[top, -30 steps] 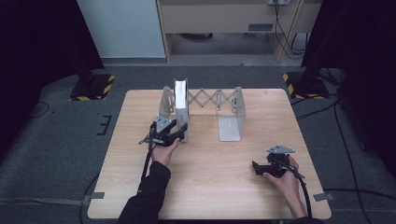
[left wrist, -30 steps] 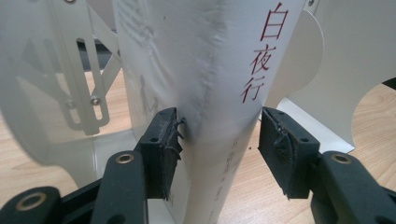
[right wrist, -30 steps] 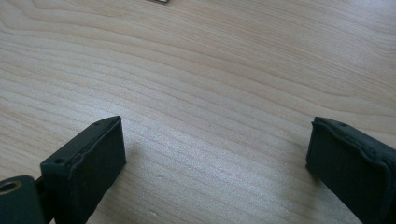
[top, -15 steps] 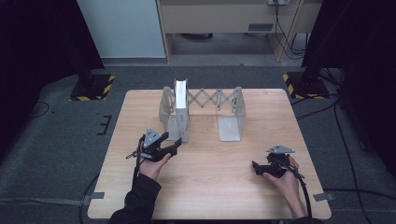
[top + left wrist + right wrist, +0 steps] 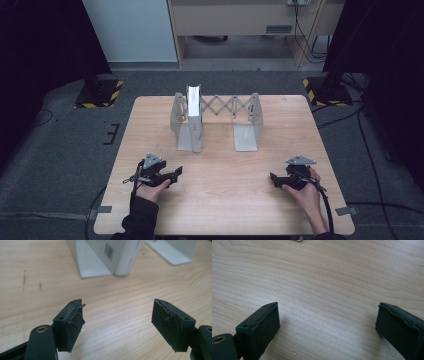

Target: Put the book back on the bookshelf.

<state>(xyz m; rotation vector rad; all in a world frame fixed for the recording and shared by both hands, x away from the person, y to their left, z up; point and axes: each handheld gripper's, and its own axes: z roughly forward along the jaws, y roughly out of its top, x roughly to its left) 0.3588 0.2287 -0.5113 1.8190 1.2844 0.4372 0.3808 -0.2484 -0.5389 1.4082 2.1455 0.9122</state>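
The left gripper (image 5: 176, 173) sits low over the near left of the tabletop (image 5: 225, 200), its jaws apart with nothing between them; they have just been opening. Ahead of it, near the far edge, a white book (image 5: 194, 120) stands upright against the left plate of a metal rack (image 5: 247, 127), well apart from both grippers. At the near right, the right gripper (image 5: 273, 178) rests with jaws wide, bare wood between them.

Both hands low at the near side, jaws empty

The left gripper (image 5: 172, 174) lay in the left hand (image 5: 150, 187), its jaws just opening with nothing between them; the right gripper (image 5: 274, 178), in the right hand (image 5: 305, 190), had its jaws spread wide, pointing left.
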